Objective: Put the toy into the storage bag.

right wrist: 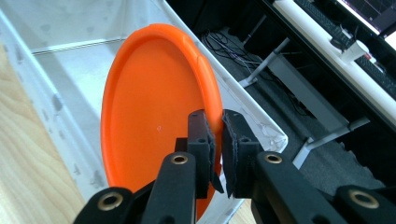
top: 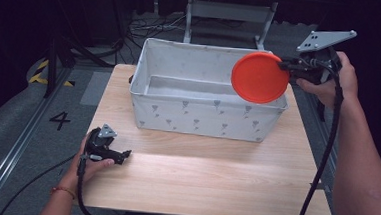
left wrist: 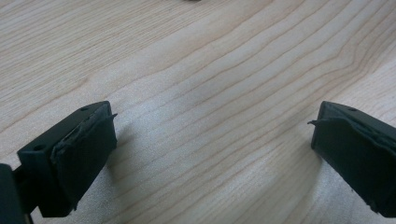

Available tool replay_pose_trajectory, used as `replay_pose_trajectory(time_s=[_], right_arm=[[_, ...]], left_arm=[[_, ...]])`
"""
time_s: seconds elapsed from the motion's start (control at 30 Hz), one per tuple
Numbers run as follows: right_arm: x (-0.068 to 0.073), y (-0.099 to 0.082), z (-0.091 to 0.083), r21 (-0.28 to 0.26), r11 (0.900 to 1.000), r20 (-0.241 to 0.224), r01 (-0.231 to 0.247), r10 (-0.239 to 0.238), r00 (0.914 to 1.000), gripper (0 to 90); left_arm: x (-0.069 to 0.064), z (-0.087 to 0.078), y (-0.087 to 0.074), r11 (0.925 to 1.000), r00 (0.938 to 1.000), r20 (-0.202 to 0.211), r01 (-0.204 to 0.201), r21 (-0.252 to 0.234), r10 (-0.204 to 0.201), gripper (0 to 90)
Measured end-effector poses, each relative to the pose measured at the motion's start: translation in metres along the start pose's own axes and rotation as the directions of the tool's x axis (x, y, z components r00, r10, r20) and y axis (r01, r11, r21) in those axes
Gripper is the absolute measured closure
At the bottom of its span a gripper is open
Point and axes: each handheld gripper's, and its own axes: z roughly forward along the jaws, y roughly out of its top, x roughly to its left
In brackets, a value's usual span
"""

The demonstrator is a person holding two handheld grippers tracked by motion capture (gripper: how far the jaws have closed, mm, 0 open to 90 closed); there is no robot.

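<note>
Smooth plastic plate [top: 259, 77], cloth bin [top: 198, 119], matt wood table [top: 199, 183].

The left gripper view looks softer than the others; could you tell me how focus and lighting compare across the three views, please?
Left gripper view: jaw edges slightly soft, table grain evenly lit. Right gripper view: orange plate sharp, background dim. High view: bright table, dark surroundings.
</note>
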Motion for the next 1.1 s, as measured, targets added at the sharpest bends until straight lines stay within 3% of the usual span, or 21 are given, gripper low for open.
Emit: replay_pose_trajectory(time_s=[0.33,0.7,0.8,1.1], right_arm=[[-0.015,-0.008,0.029,0.060,0.9980,0.010,-0.020,0.020,0.9998,82.6],[-0.009,-0.020,0.056,0.103,0.9947,-0.047,0.006,-0.001,0.9989,82.6],[-0.003,-0.025,0.068,0.102,0.9948,-0.090,0.002,0.007,0.9959,82.6],[0.016,-0.037,0.100,0.220,0.9707,-0.187,0.096,-0.054,0.9809,82.6]], left_arm=[[0.000,0.000,0.000,1.0000,1.0000,0.000,0.000,0.000,0.000,0.4],[0.000,0.000,0.000,1.0000,1.0000,0.009,-0.001,0.000,0.001,0.3],[0.000,0.001,0.000,1.0000,1.0000,0.009,-0.001,-0.001,0.001,0.3],[0.001,0.000,0.001,0.9999,0.9999,0.011,-0.008,0.007,0.008,0.3]])
